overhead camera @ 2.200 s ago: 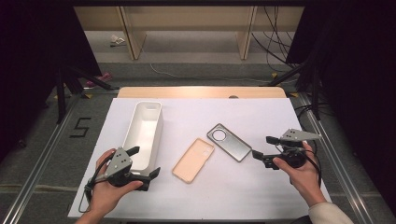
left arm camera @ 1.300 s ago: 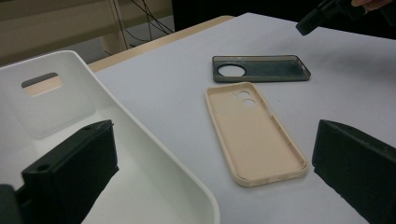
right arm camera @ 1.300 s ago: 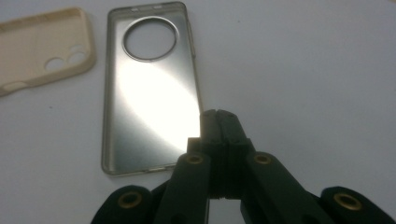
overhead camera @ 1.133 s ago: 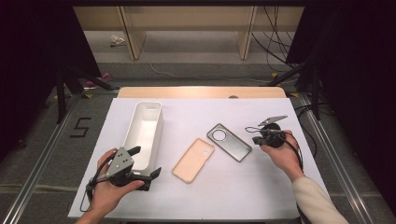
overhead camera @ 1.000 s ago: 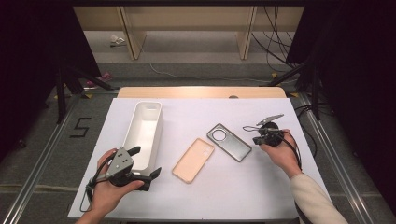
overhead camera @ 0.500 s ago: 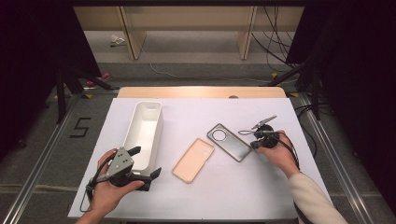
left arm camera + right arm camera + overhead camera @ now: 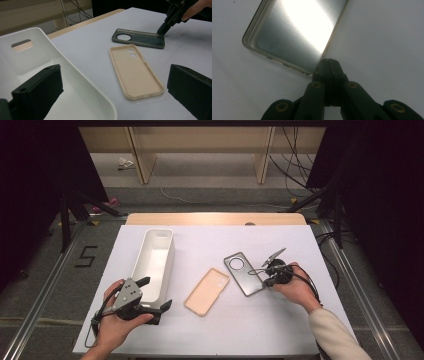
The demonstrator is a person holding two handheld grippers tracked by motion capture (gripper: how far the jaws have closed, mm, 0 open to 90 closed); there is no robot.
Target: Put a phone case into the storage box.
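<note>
Your right gripper (image 7: 329, 61), fingers clenched, touches the grey case's (image 7: 243, 273) corner; left fingers (image 7: 37, 91) released. Next, open to grasp.

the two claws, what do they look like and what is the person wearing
Both are black. The left claw has blocky black jaws, a grey three-cornered plate and a trailing black cable. The right claw is black too, with brass-coloured pivot pins. The right arm wears a cream sleeve.

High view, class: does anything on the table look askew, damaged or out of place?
Nothing looks damaged or spilled. The grey phone case and the beige phone case lie at slants, hollow sides up, beside the white bin. The shut right claw meets the grey case's corner.
</note>
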